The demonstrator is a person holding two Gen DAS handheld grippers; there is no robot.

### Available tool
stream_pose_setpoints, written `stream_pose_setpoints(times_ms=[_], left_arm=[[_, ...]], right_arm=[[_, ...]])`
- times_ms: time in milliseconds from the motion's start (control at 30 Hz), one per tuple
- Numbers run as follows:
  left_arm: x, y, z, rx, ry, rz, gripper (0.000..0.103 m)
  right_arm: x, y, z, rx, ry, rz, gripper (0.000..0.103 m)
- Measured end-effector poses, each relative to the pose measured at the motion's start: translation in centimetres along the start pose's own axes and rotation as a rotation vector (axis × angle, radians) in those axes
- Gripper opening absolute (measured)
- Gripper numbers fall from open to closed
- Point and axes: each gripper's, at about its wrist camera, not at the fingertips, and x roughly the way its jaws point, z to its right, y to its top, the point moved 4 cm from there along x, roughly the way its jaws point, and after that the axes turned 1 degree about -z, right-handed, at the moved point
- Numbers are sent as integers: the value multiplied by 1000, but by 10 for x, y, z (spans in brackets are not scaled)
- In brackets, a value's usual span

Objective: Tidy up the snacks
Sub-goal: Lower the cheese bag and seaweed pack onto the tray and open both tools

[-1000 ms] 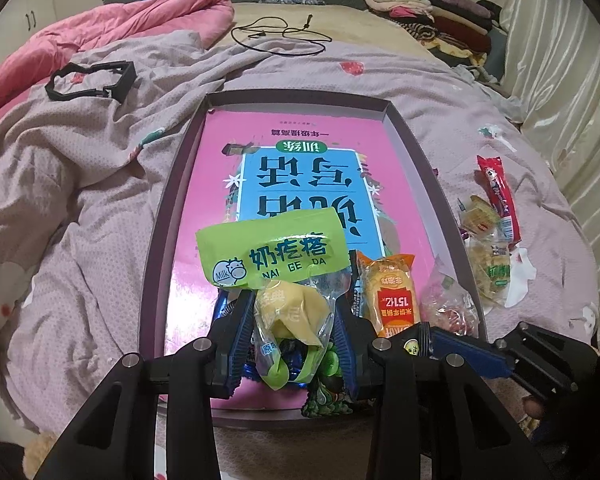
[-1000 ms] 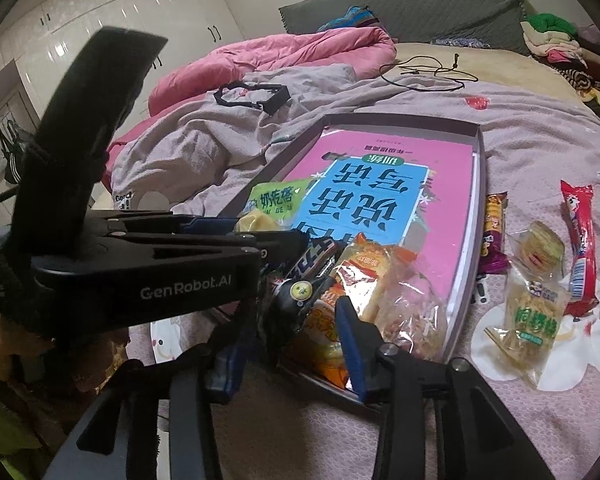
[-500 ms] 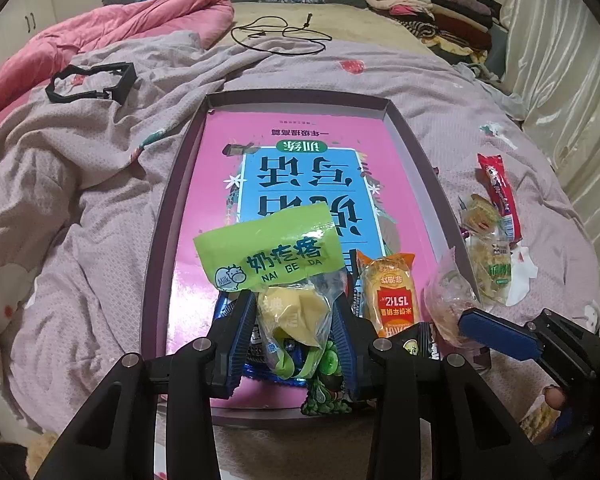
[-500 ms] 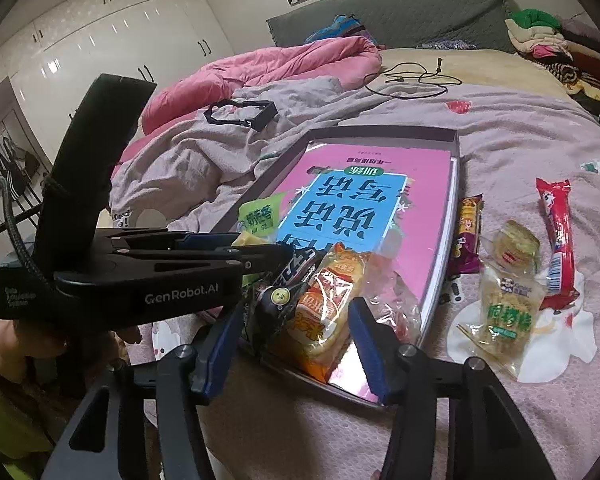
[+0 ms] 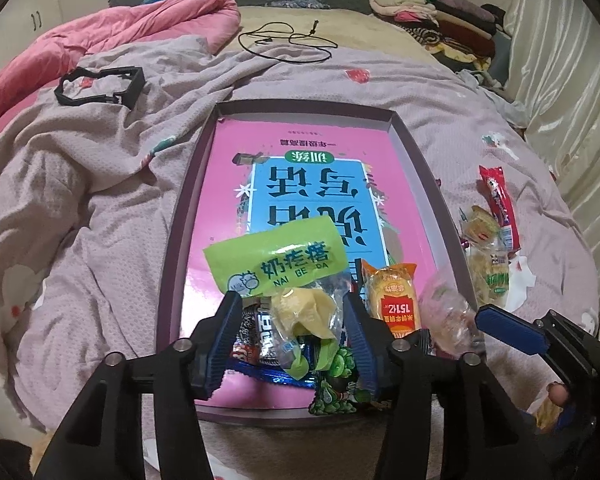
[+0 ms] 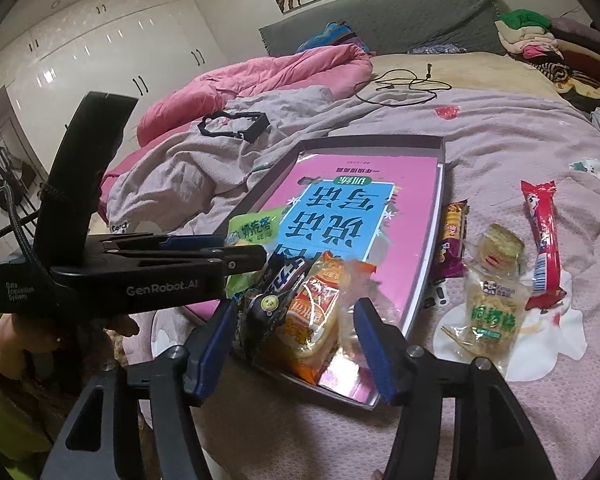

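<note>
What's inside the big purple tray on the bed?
The tray holds a pink and blue book lying flat, with snack packets piled at its near end, a green packet and an orange one among them. The book covers the tray's bottom.

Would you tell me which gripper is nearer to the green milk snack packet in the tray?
Left. The left gripper, jaws opening, straddles the green milk snack packet. The right gripper, jaws also opening, sits around the orange bun packet, further along the tray.
</note>
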Motion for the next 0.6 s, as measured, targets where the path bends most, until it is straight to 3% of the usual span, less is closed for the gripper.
stream_pose_setpoints(times_ms=[300,600], left_arm=[[-6,4,-2,0,4,11,69],[-14,7,2,9,-1,27,75]], right_arm=[[-4,1,7,21,-11,10,61],[-9,4,15,49,-24,30,64]])
